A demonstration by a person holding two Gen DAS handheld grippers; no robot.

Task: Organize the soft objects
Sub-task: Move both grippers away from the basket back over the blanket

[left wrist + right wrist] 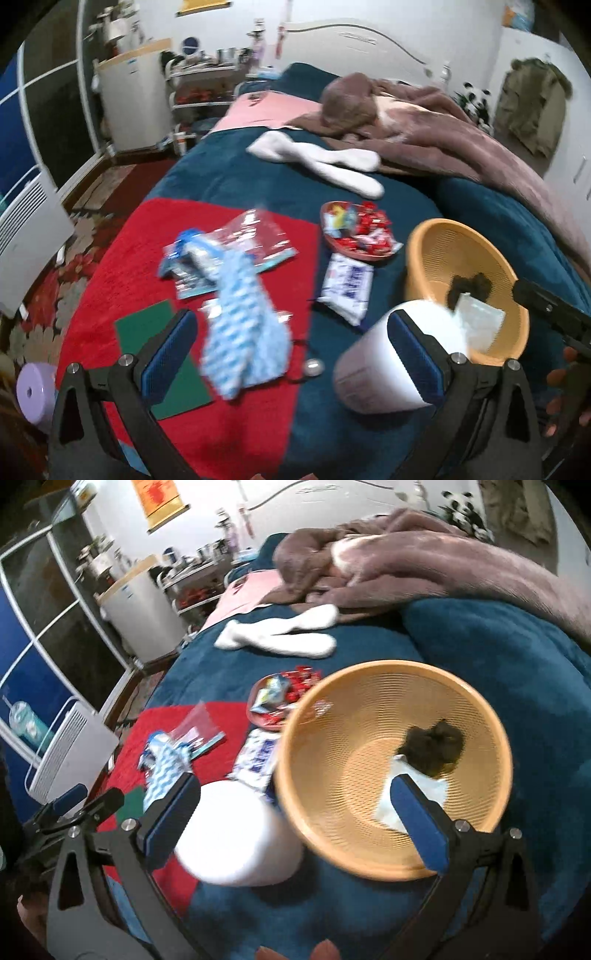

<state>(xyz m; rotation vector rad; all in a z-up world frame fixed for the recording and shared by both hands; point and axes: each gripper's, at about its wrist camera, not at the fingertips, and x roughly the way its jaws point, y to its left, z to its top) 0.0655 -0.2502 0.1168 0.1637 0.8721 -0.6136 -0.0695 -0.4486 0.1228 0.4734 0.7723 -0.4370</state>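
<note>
My left gripper (291,354) stands open over the bed. A blue-and-white patterned cloth (243,332) lies blurred between its fingers on the red mat, and neither pad presses on it. A white roll (388,369) lies by the right finger. My right gripper (295,816) is open wide above the near rim of the orange basket (351,738), holding nothing. A dark clump (436,746) and a white packet (424,794) lie in the basket. The white roll (236,834) rests left of the basket. White socks (321,158) lie farther back.
A red plate of wrapped sweets (354,232), a white tissue pack (347,284), clear plastic bags (255,236) and a green pad (159,354) lie on the bed. A brown blanket (424,125) is heaped behind. A white heater (29,236) stands on the left.
</note>
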